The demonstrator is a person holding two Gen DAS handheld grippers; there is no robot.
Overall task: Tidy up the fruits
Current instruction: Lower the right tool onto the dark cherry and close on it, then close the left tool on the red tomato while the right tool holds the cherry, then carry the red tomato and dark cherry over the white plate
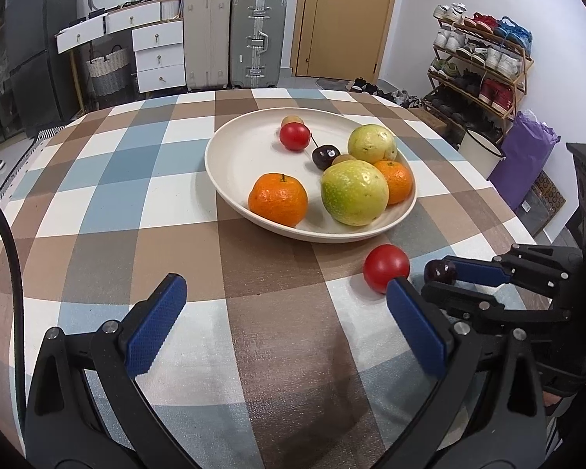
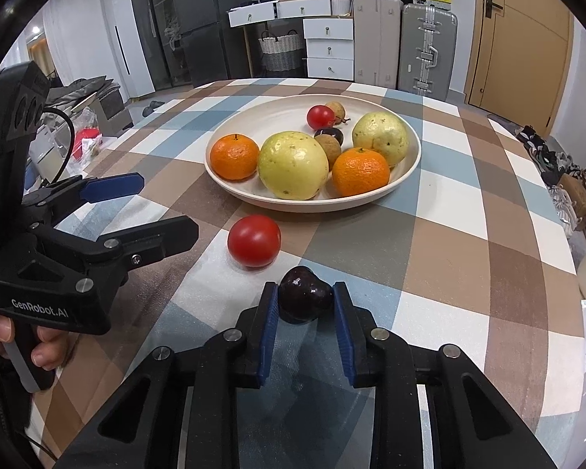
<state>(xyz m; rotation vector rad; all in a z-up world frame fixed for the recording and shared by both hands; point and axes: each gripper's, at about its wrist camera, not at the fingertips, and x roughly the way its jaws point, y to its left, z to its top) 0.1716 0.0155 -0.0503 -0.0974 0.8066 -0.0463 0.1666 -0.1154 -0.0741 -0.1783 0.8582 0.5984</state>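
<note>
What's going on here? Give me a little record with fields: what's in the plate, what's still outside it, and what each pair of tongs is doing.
plate: two oranges, two guavas, one red tomato, one dark cherry, two small brown fruits
on tablecloth: red tomato, loose, just in front of the plate
right tongs: closed on a dark cherry, low over the cloth
left tongs: open, holding nothing, beside the loose tomato

"GenRobot.AI" on left gripper (image 2: 168,211) body
</note>
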